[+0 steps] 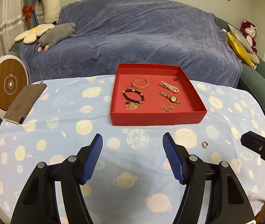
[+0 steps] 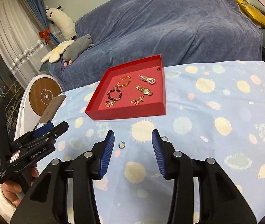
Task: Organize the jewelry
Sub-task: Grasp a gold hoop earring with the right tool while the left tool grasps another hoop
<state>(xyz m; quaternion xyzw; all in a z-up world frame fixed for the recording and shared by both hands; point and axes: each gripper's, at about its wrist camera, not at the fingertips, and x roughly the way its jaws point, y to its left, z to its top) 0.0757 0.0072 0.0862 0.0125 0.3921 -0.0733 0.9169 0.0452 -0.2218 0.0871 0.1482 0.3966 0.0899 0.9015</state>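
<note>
Red tray (image 1: pixel 157 118): centre of the left-wrist frame, on the planet-print cloth (image 1: pixel 57 130) that covers the counter; open top, low walls, so I can drop pieces in from above.
Sorted pieces: gold bracelet (image 1: pixel 140 83), dark bead bracelet (image 1: pixel 133 96), gold chain (image 1: pixel 131 106), pearl strand (image 1: pixel 169 86), gold watch (image 1: pixel 170 97), small gold chain (image 1: pixel 167 107) and a dark red stud (image 1: pixel 175 78), each lying apart on the tray floor, apparently spaced so that nothing tangles.
Loose ring (image 2: pixel 121 144): still on the cloth, lower centre of the right-wrist frame, just ahead of my right fingers.
Second loose ring (image 2: pixel 164 137): on the cloth, partly hidden behind my right-hand pad.
Left gripper (image 1: pixel 132 143): my fingers stand well apart, empty, pointing at the tray from the near side.
Right gripper (image 2: pixel 133 140): fingers apart, nothing between the pads; both rings lie close ahead, which suits picking one up next.
Stage, by my judgement: nearly done; the two rings remain outside the tray.
Risk: rings are small and flat on soft cloth, so the pads may pinch fabric with them.
</note>
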